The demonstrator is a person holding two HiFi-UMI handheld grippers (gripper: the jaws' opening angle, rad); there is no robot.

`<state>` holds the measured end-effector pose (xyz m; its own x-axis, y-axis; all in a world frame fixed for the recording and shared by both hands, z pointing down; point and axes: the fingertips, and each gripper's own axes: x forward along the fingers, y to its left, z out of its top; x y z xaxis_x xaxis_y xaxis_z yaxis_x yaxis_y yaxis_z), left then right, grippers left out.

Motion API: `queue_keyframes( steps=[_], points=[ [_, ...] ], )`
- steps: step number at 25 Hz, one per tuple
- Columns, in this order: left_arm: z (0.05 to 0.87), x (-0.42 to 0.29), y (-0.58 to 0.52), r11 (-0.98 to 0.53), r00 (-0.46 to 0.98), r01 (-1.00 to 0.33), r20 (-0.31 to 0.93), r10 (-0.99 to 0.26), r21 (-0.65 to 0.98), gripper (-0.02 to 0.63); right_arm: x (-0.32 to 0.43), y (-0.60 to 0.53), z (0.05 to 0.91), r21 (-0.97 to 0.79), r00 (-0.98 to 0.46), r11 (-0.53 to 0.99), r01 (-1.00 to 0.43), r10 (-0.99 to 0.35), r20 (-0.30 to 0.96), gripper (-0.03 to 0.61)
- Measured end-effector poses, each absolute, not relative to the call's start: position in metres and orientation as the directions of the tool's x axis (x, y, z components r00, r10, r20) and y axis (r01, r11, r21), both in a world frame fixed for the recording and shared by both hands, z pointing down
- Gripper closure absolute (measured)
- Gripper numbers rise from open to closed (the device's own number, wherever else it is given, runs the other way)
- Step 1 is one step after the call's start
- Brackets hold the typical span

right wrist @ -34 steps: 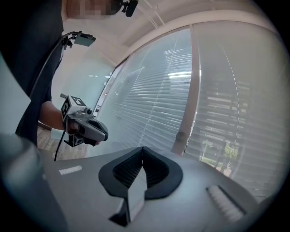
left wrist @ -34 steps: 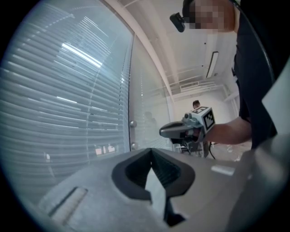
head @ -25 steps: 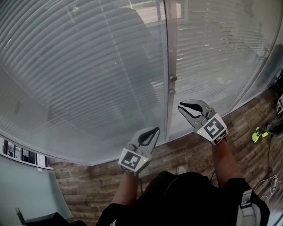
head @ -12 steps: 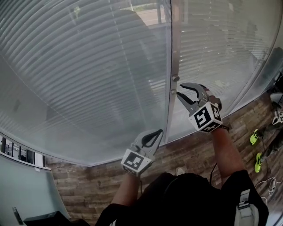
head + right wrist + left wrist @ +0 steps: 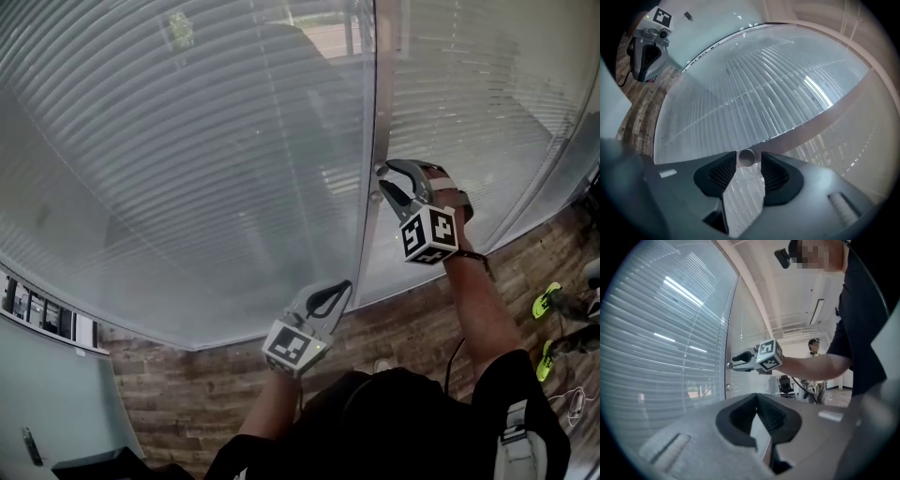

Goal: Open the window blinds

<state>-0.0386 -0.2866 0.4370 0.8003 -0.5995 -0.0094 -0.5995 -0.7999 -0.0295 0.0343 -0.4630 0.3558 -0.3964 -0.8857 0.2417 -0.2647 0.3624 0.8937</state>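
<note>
Blinds (image 5: 187, 169) behind the window glass look mostly closed, so the main work is left: the right gripper (image 5: 382, 183), its jaws just opening, is spread around the small knob (image 5: 746, 158), while the left gripper (image 5: 345, 286) is pressed together and empty.

Window blinds (image 5: 187, 169): white horizontal slats, tilted shut (outdoors faintly visible through); round metal knob (image 5: 746, 157) on vertical frame (image 5: 372, 103).

White-slatted blinds (image 5: 187, 169), brown plank-patterned floor (image 5: 169, 375), grey right hand-held gripper (image 5: 380, 183), black-and-white marker cube (image 5: 428, 234).
</note>
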Motion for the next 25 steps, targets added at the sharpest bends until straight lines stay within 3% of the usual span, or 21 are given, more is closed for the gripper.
queue_keyframes(
  steps=[12, 17, 25],
  points=[
    [0.434, -0.056, -0.276, -0.764, 0.765, -0.643, -0.004, -0.644, -0.04, 0.611, 0.025, -0.477, 0.368, 0.927, -0.351, 0.319, -0.197, -0.906, 0.237, 0.411],
    [0.426, -0.058, -0.275, -0.756, 0.757, -0.653, -0.01, -0.654, -0.038, 0.611, 0.027, -0.481, 0.361, 0.933, -0.323, 0.281, -0.225, -0.925, 0.2, 0.452],
    [0.43, -0.063, -0.268, -0.756, 0.756, -0.654, -0.001, -0.654, -0.037, 0.611, 0.027, -0.48, 0.356, 0.925, -0.306, 0.267, -0.271, -0.935, 0.18, 0.457]
  ],
)
